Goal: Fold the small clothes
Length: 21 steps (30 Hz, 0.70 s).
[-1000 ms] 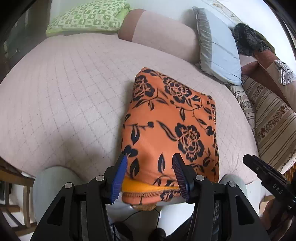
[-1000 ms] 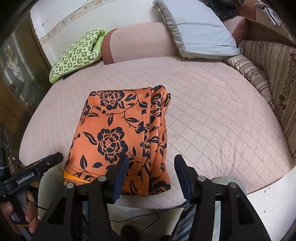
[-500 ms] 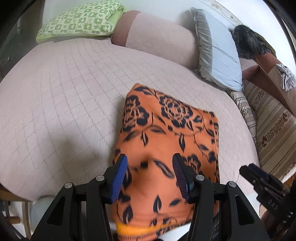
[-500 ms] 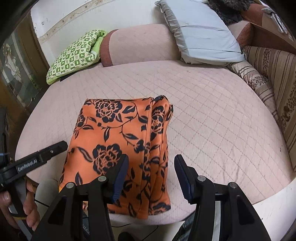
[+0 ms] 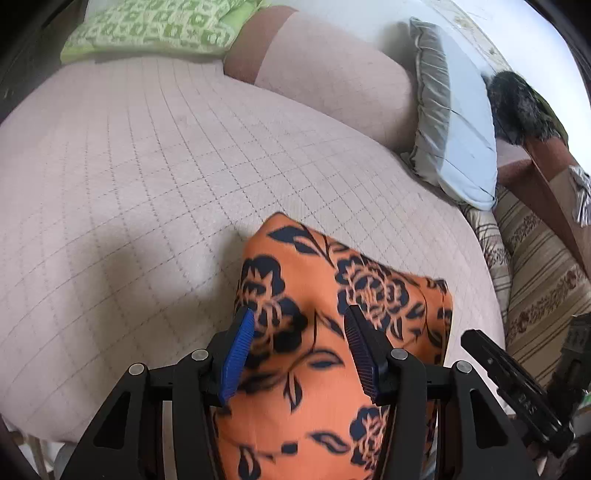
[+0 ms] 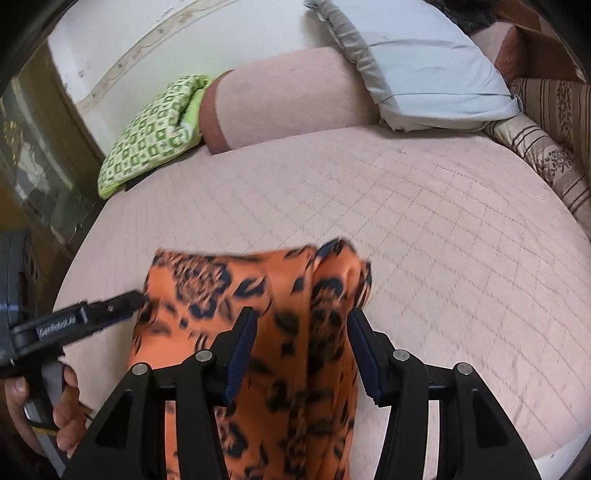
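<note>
A folded orange cloth with dark blue flowers [image 5: 317, 387] lies near the front edge of the pink quilted bed [image 5: 147, 166]. My left gripper [image 5: 300, 314] hovers open over the cloth's far left part, its blue pads apart and nothing pinched. In the right wrist view the cloth [image 6: 295, 369] looks blurred, and my right gripper [image 6: 301, 315] stands open above its thick right fold. The left gripper [image 6: 92, 317] shows there too, at the cloth's left edge, held by a hand [image 6: 66, 398]. The right gripper [image 5: 517, 387] appears at the cloth's right side in the left wrist view.
Along the bed's back lie a green patterned pillow [image 5: 155, 29], a pink bolster [image 5: 332, 74] and a grey-blue pillow [image 5: 461, 122]. Striped cushions [image 5: 535, 277] line the right side. A dark wooden cabinet [image 6: 37, 166] stands left of the bed [image 6: 443, 240].
Both grippers have moved forward and down, from the cloth's near edge to over its far half. The jaws stayed apart. The cloth has kept its place on the bed.
</note>
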{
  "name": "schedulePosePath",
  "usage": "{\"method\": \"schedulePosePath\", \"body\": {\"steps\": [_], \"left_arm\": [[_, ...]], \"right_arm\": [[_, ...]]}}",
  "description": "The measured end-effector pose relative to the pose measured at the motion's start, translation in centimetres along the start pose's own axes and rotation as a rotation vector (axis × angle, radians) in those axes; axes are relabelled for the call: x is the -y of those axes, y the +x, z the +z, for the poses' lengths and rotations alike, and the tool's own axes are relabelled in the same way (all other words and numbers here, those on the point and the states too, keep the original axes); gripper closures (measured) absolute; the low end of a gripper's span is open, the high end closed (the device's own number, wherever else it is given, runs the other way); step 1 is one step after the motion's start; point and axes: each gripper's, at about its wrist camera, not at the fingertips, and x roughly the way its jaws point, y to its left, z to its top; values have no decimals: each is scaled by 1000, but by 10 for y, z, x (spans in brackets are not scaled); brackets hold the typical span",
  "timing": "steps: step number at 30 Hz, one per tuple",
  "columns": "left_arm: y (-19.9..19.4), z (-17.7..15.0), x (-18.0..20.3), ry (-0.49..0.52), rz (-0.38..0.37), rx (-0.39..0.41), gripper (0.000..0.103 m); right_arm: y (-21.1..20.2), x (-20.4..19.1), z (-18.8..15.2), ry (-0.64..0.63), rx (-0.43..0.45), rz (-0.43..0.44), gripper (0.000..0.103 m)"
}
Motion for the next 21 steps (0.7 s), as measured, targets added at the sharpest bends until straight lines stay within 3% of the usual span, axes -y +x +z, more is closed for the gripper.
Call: {"method": "schedulePosePath", "body": {"steps": [5,9,10,11,12,15,17,20,21], "left_arm": [[25,22,-5,-16,24,-4,52],[49,36,-14,-50,19,-48,54],[54,38,-15,-50,17,-56,54],[60,40,-17,-49,18,-66,55],[63,40,-19,-54,19,-72,62],[61,41,-17,-37,20,-64,80],[50,39,-8,16,19,-39,83],[41,37,-3,27,-22,18,82],[52,37,-3,47,2,0,81]], "right_arm": [[29,2,19,23,-51,41,66],[56,-10,24,-40,-106,-23,66],[63,-9,24,-32,-128,-20,71],[68,-9,23,-24,-140,-2,90],[70,-8,22,-22,-146,17,98],[58,-5,22,2,-121,51,98],[41,-5,22,-10,-82,61,99],[21,-8,22,-50,-5,-4,99],[20,-10,22,-69,13,-27,99]]}}
